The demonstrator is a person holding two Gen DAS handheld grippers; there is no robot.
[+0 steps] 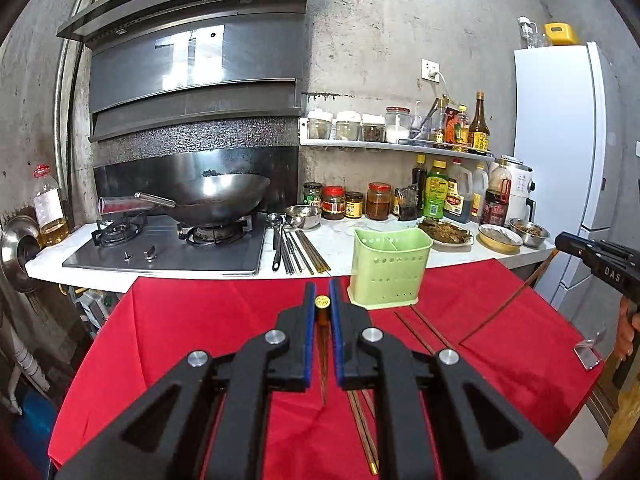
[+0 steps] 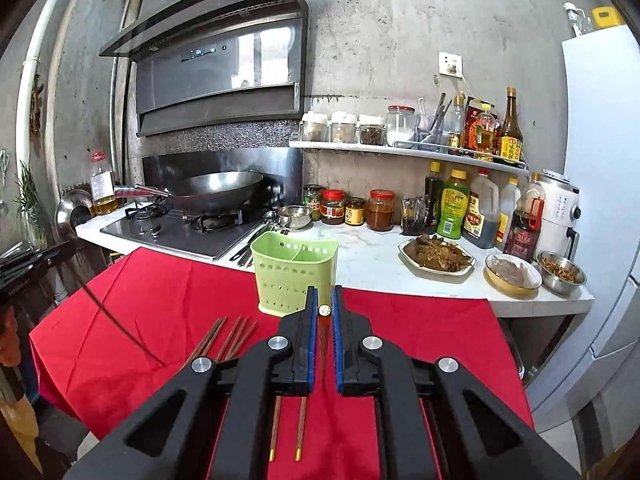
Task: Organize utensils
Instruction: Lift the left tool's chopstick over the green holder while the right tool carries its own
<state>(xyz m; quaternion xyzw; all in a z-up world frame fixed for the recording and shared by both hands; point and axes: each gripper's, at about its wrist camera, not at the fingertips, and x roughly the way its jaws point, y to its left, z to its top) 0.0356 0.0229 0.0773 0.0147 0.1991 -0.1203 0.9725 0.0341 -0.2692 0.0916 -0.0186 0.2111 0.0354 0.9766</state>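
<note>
A light green utensil holder (image 1: 387, 267) stands at the far edge of the red tablecloth (image 1: 200, 320); it also shows in the right wrist view (image 2: 295, 276). My left gripper (image 1: 322, 304) is shut on a brown chopstick (image 1: 322, 308), held above the cloth just left of the holder. My right gripper (image 2: 324, 310) is shut on a second brown chopstick (image 2: 324, 322), in front of the holder and slightly to its right. Several loose chopsticks (image 2: 232, 338) lie on the cloth, also seen in the left wrist view (image 1: 424, 332).
A white counter (image 2: 376, 256) behind the cloth holds a gas stove with a wok (image 2: 216, 192), metal utensils (image 1: 292, 250), sauce jars and bottles (image 2: 452, 208), and dishes of food (image 2: 436, 258). A white fridge (image 1: 568, 152) stands at the right.
</note>
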